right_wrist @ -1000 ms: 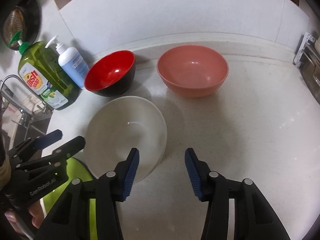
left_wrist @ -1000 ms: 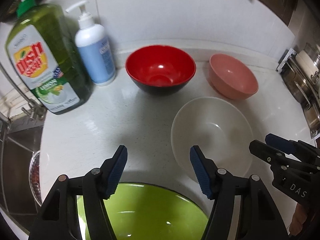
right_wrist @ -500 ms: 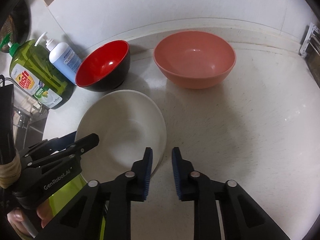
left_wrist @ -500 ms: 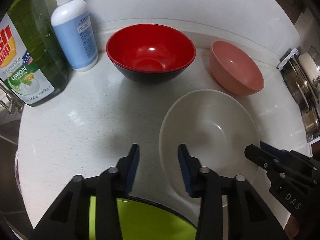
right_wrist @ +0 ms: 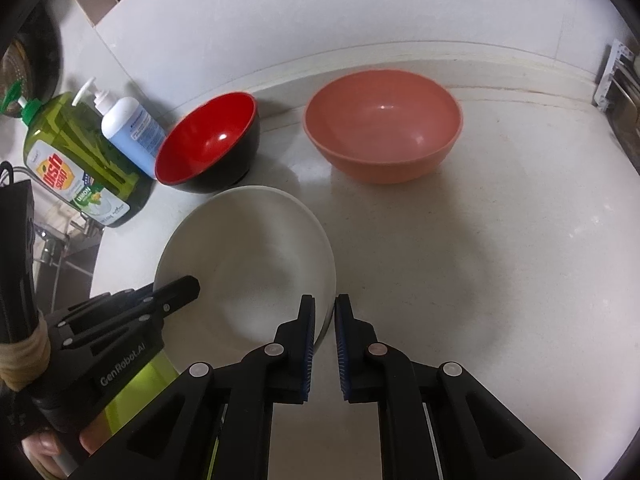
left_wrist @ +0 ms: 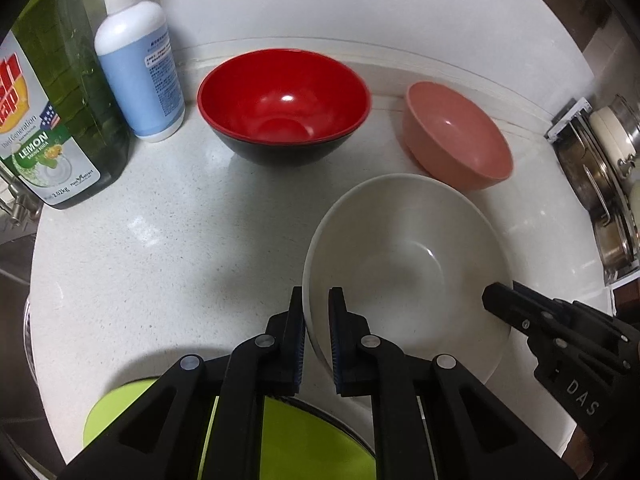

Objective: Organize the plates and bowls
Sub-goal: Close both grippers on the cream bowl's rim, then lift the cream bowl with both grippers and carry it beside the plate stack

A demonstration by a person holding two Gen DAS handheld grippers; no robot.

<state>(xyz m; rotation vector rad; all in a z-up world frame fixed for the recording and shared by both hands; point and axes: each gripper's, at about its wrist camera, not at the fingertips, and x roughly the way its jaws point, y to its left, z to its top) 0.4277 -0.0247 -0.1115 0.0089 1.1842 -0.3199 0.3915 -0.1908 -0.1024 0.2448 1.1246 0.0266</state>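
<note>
A white bowl point(left_wrist: 408, 248) point(right_wrist: 240, 248) sits on the white counter point(left_wrist: 160, 260) in front of a red-and-black bowl point(left_wrist: 284, 104) point(right_wrist: 208, 140) and a pink bowl point(left_wrist: 456, 136) point(right_wrist: 384, 124). My left gripper point(left_wrist: 316, 308) is shut on the white bowl's left rim. My right gripper point(right_wrist: 325, 312) is shut on its right rim, one pad inside and one outside. A lime-green plate point(left_wrist: 300, 440) point(right_wrist: 132, 392) lies below the grippers at the near edge, mostly hidden by them.
A green dish-soap bottle point(left_wrist: 52, 120) and a blue pump bottle point(left_wrist: 136, 64) stand at the back left against the wall. A sink tap point(right_wrist: 52, 240) is at the left. A rack of metal pots point(left_wrist: 600, 184) borders the counter's right side.
Both grippers moved forward and down onto the white bowl. Their jaws went from wide open to shut on opposite sides of its rim.
</note>
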